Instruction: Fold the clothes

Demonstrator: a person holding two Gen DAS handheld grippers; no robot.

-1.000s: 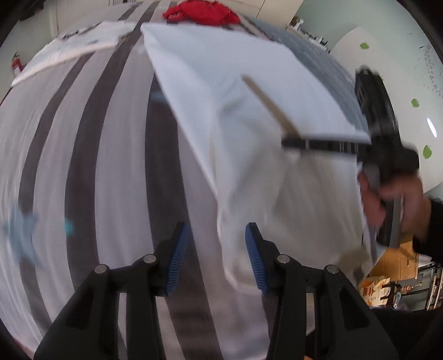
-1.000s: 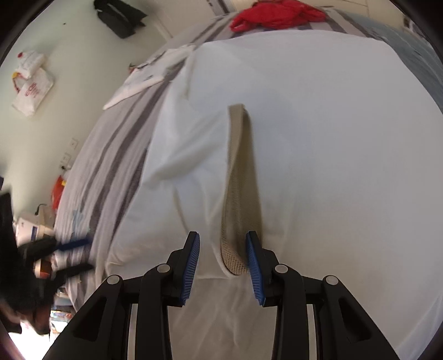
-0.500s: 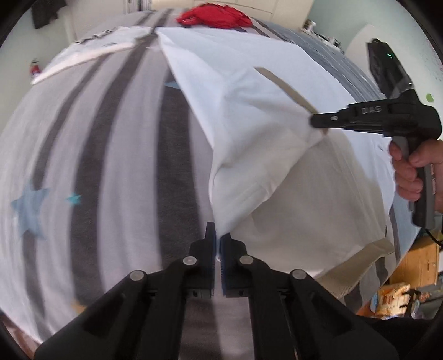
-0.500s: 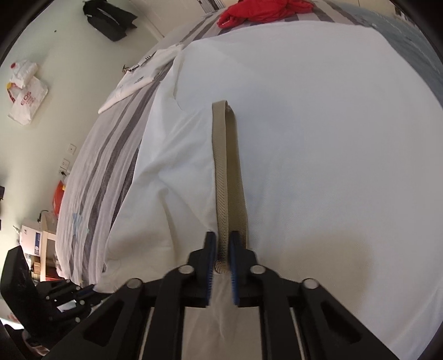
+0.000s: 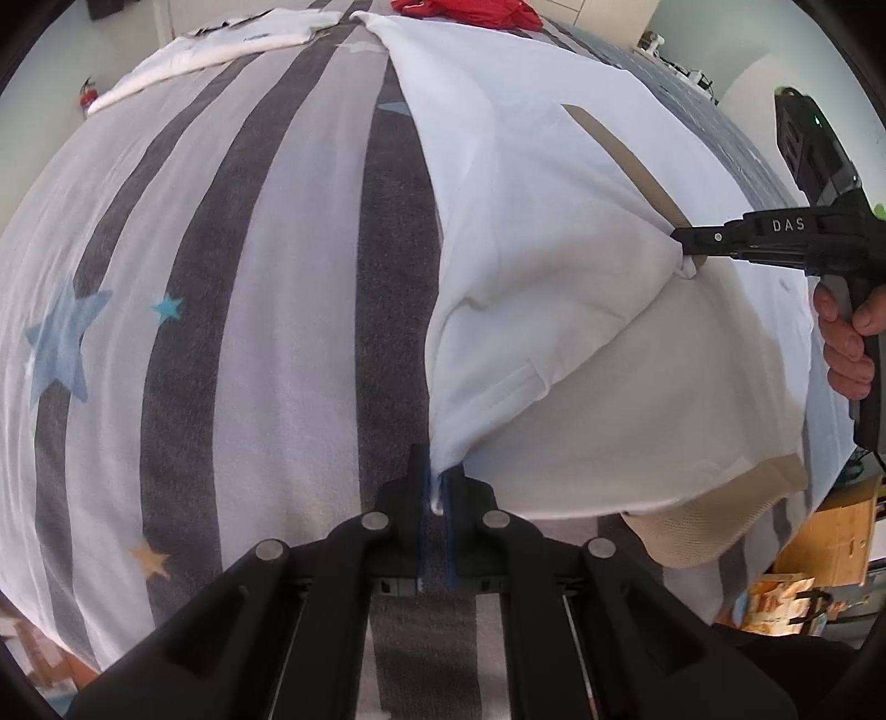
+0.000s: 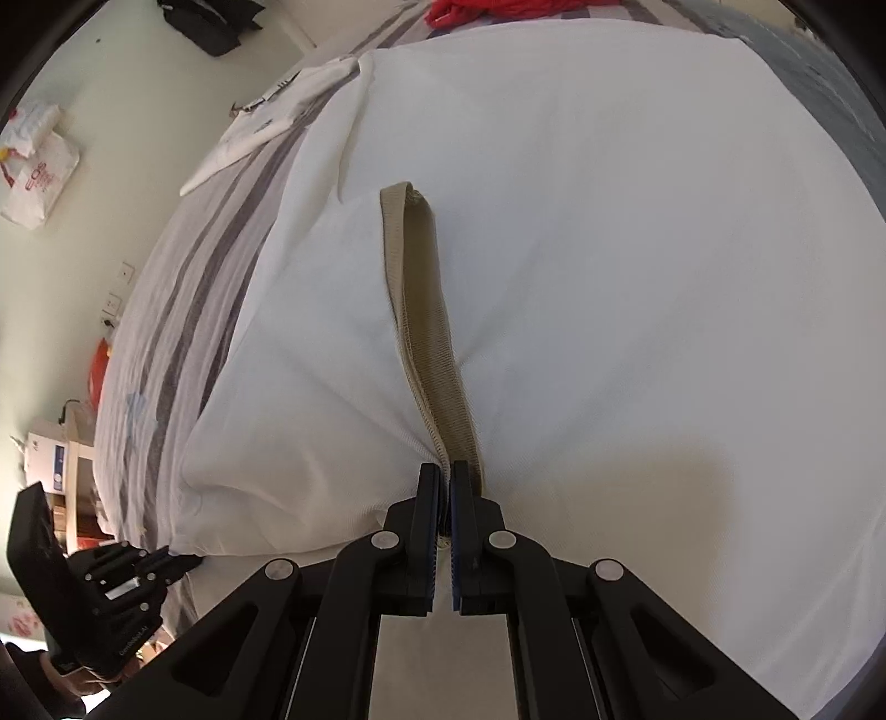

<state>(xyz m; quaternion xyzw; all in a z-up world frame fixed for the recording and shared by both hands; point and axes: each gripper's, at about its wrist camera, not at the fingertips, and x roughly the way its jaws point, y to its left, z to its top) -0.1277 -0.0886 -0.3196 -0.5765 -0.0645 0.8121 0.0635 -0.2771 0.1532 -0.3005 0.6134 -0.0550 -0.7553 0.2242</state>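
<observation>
Left fingers: the left gripper (image 5: 437,495) is pinched tight on a low corner of the white shirt (image 5: 554,266), close to the near edge of the bed (image 5: 221,332).
Right fingers: the right gripper (image 6: 446,487) is squeezed on the tan collar (image 6: 426,310) and the white cloth next to it.
Shirt: it lies spread on the right half of the bed. Its near left part is lifted off the sheet, hanging between the two grips.
Long way: the shirt runs from the near edge of the bed to the far edge. The tan collar strip points the same way.
Which way to go: most of the shirt lies to the right of the left fingers and ahead of the right fingers, so I think the lifted part should go over to the right.
Nearer hand: the right gripper is already over the shirt; the left one is at its edge.
Far edge: a red cloth (image 5: 465,8) and another white shirt (image 5: 221,47) lie there.
</observation>
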